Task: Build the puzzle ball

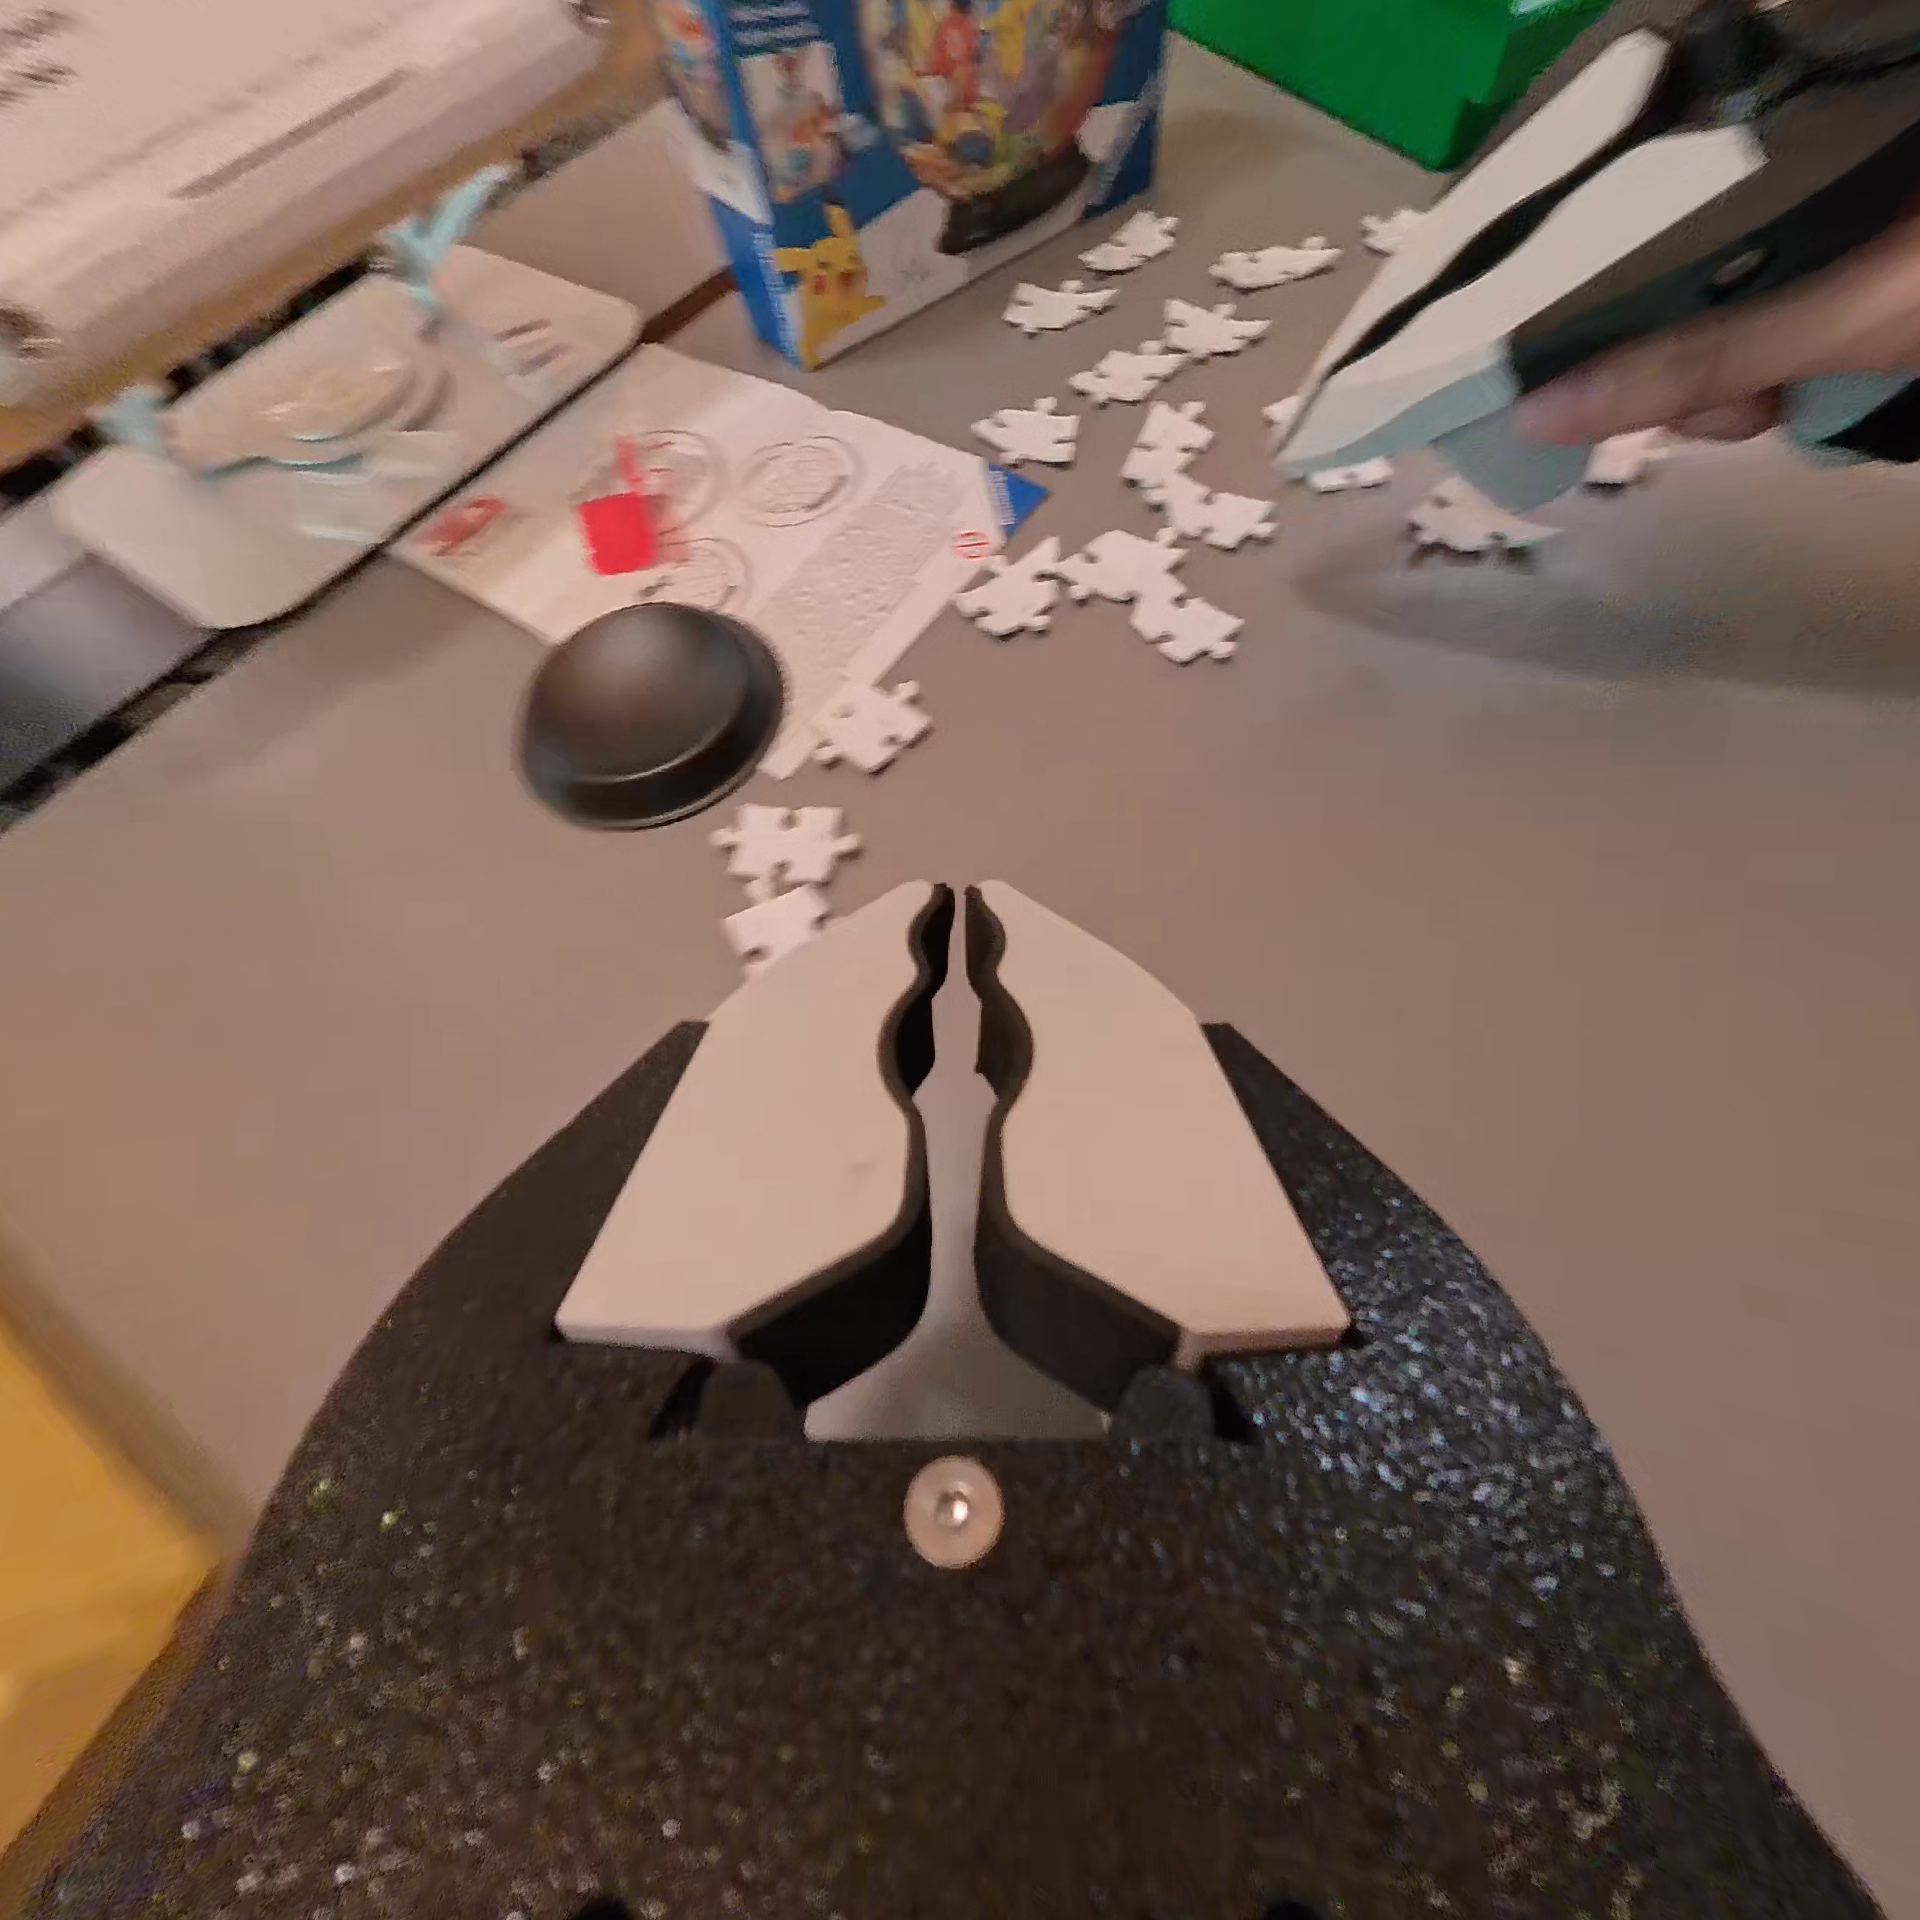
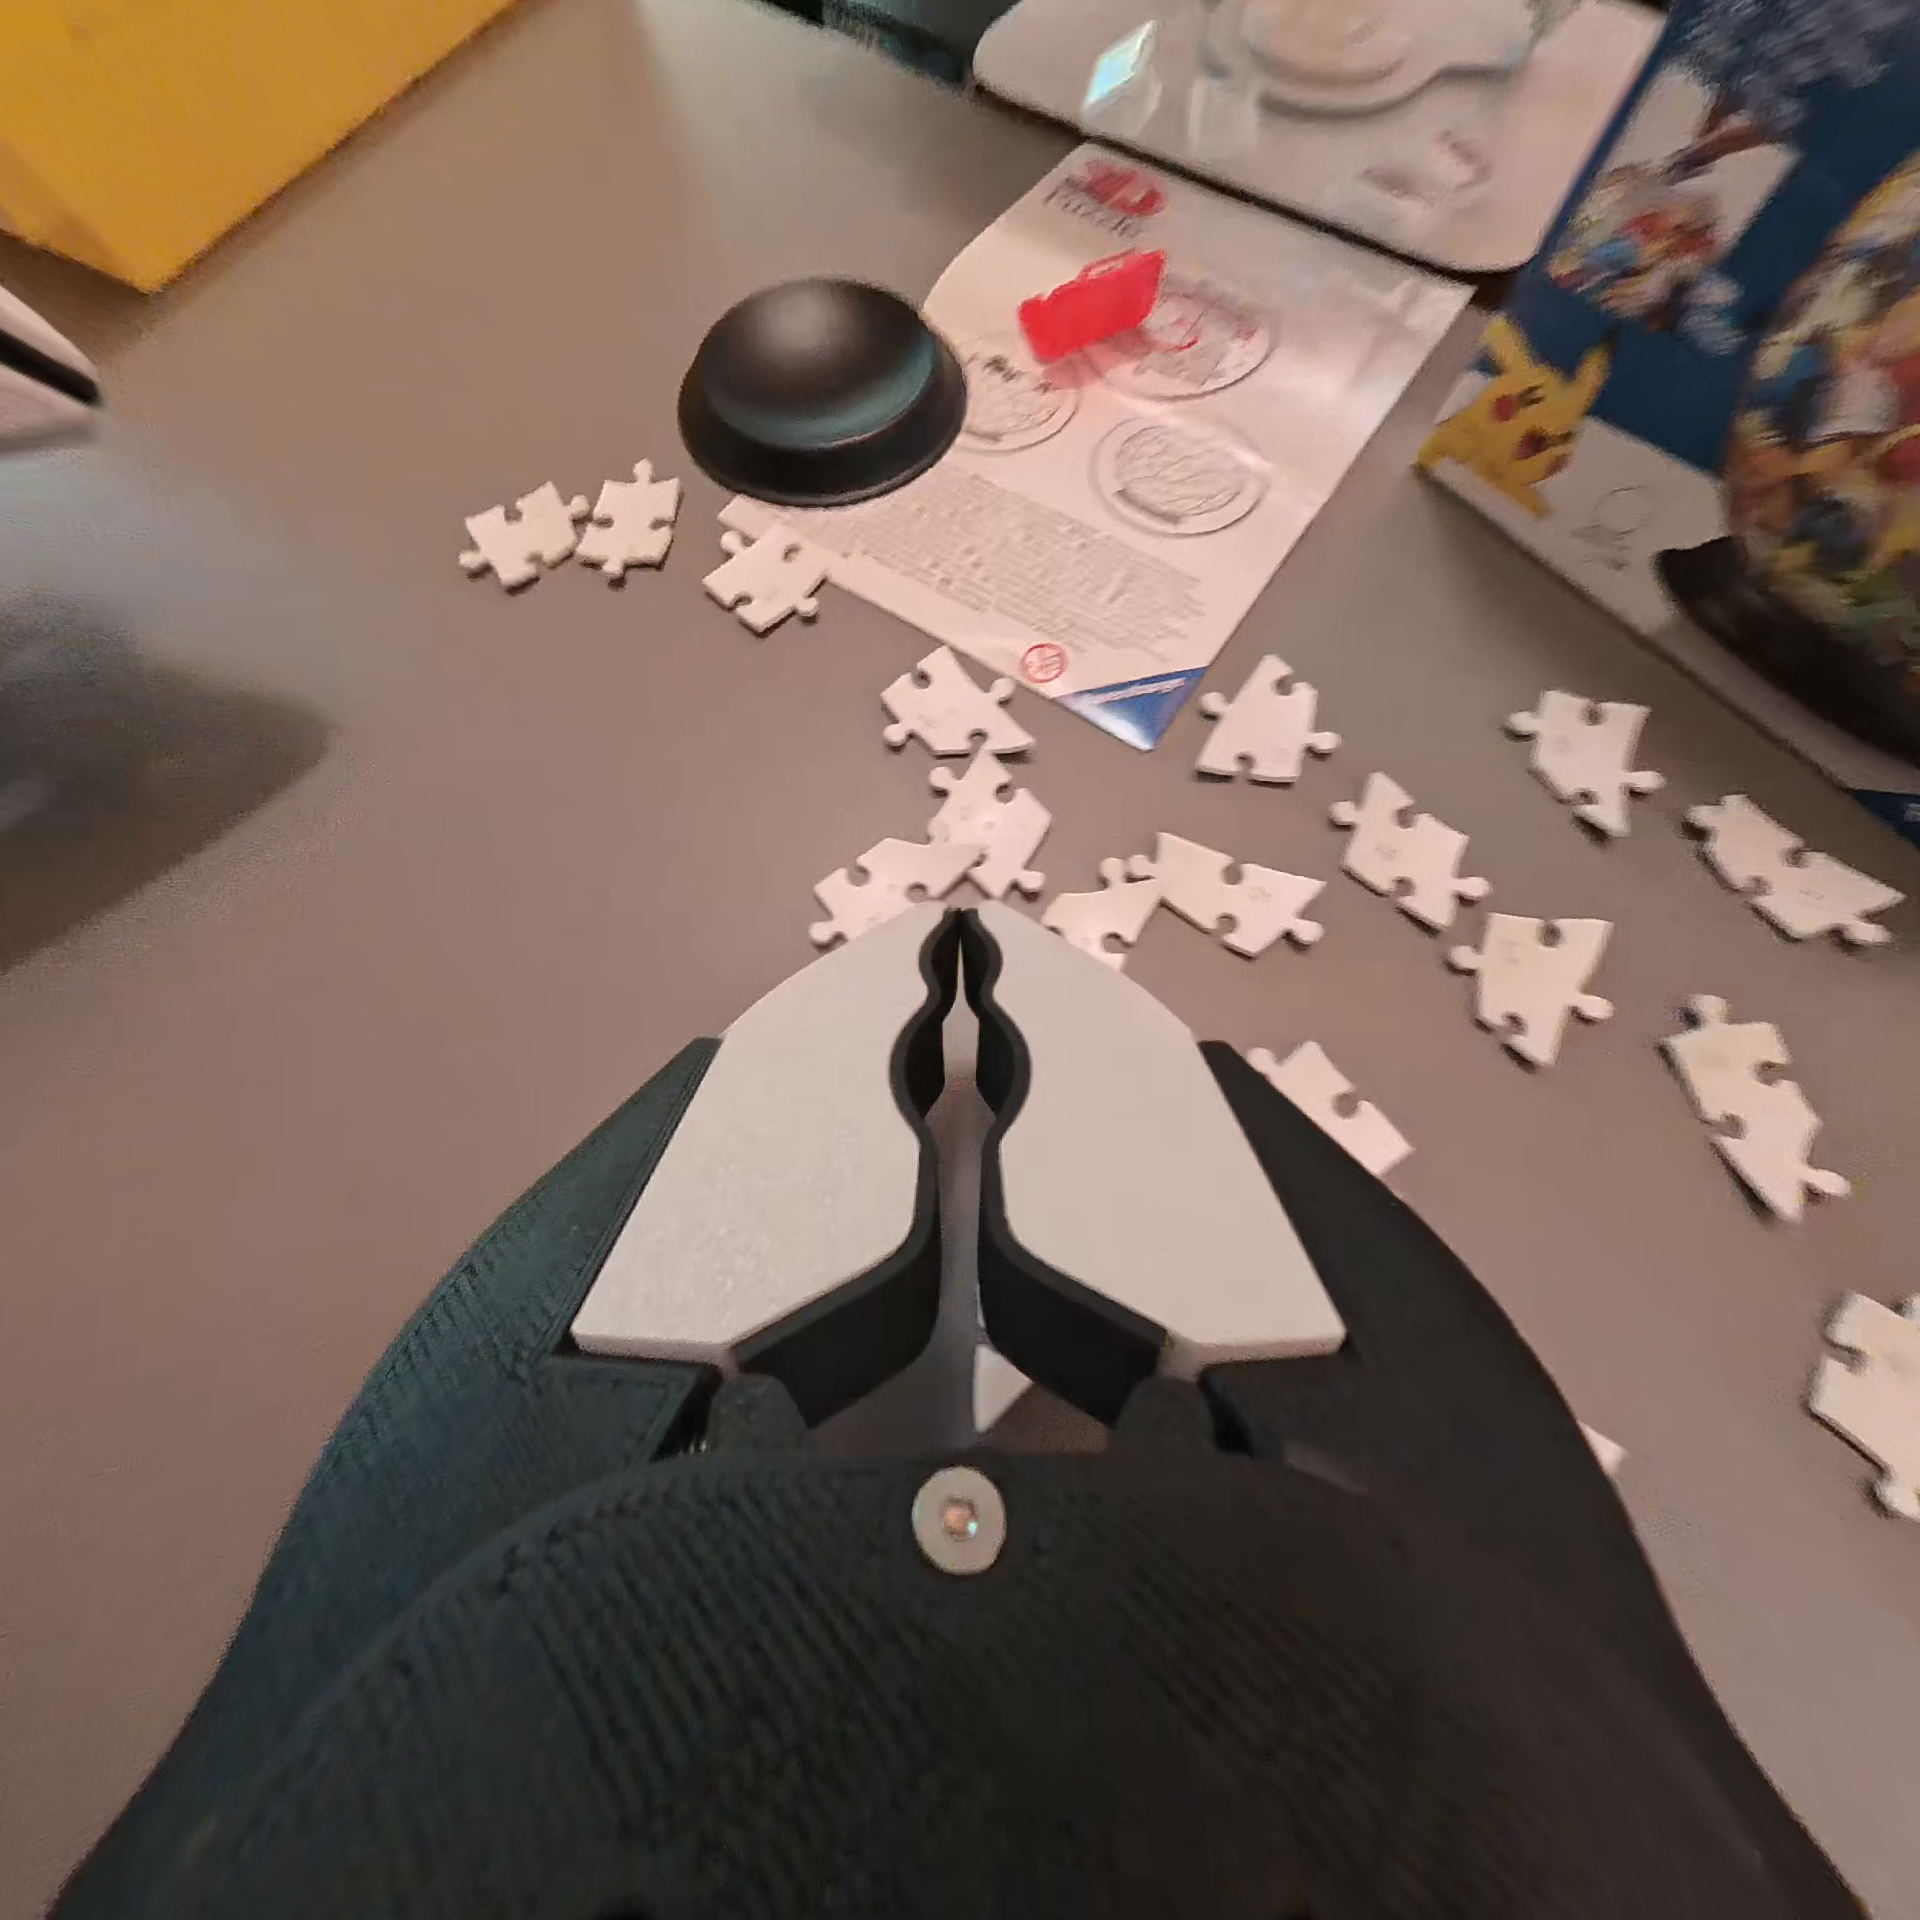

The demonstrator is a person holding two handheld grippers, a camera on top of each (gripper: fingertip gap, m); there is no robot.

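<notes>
Grey table, white puzzle pieces scattered face-down at right, near the picture box. Black stand on the leaflet edge, farther off. Left gripper narrowed to a sliver, empty; right gripper pinched closed, empty, above the pieces.

I see a matte grey counter under warm, dim indoor light. A yellow box sits at eleven o'clock from my right camera, a green box at one o'clock from my left.
</notes>
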